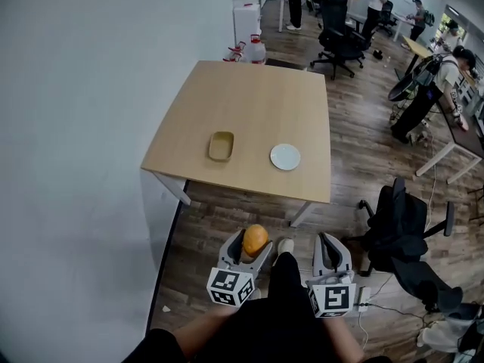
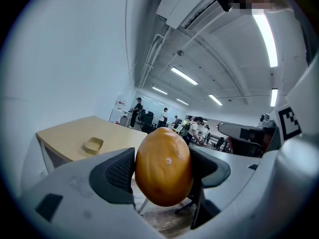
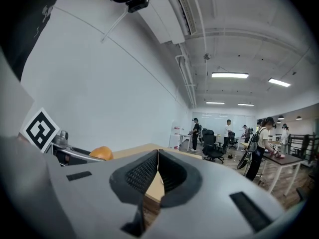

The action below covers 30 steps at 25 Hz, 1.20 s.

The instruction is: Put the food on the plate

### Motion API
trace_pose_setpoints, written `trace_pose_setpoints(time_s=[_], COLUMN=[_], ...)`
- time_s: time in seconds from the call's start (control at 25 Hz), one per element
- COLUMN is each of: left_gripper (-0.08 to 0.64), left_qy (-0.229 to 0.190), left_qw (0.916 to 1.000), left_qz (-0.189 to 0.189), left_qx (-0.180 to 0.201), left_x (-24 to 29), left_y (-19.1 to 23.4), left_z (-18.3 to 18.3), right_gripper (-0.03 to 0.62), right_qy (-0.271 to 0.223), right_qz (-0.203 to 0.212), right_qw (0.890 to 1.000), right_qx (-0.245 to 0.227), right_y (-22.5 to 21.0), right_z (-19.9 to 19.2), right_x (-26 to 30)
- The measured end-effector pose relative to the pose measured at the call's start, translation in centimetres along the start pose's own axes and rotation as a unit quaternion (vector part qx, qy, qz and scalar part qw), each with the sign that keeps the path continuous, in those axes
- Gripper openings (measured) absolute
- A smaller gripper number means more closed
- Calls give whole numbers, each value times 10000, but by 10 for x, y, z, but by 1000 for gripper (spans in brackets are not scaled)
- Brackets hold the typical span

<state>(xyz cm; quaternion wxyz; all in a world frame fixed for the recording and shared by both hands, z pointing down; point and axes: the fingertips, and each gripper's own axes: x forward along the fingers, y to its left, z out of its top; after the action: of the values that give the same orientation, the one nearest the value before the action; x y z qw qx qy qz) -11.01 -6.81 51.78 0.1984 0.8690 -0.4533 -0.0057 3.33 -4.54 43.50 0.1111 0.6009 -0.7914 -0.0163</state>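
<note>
An orange, egg-shaped piece of food [image 1: 255, 240] [image 2: 163, 166] is clamped between the jaws of my left gripper [image 1: 249, 252] [image 2: 162, 171], held low over the floor, short of the table. It also shows in the right gripper view as an orange lump [image 3: 101, 153] at the left. My right gripper [image 1: 330, 249] [image 3: 157, 172] is shut with nothing in it, its pads touching. On the wooden table [image 1: 249, 97] ahead lie a small white plate [image 1: 285, 156] and a shallow tan dish [image 1: 221, 146] [image 2: 93, 144].
The table stands against a white wall [image 1: 91, 127] on the left. A black office chair [image 1: 404, 229] sits to the right on the wood floor. Bottles [image 1: 253, 49] stand beyond the table's far edge. People and more chairs [image 1: 340, 36] fill the back of the room.
</note>
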Motion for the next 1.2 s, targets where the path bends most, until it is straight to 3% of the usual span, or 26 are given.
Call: trace_pose_setpoints(time_s=[0.24, 0.56, 0.84, 1.2], left_gripper=[340, 340, 340, 341], left_qy=[87, 340, 925, 1713], left_qw=[9996, 9985, 9936, 9812], left_qz=[268, 418, 641, 693], left_qx=[4, 119, 63, 566], left_x=[67, 179, 279, 383], left_y=[24, 54, 79, 107], left_z=[13, 31, 6, -46], right_gripper=[60, 60, 60, 60], right_qy=[27, 30, 175, 577], right_qz=[90, 287, 669, 1180], right_qw=[9996, 9987, 9941, 9883], right_qx=[267, 421, 832, 776], right_y=[-45, -111, -159, -177], right_z=[-17, -10, -24, -60], right_x=[60, 148, 208, 281])
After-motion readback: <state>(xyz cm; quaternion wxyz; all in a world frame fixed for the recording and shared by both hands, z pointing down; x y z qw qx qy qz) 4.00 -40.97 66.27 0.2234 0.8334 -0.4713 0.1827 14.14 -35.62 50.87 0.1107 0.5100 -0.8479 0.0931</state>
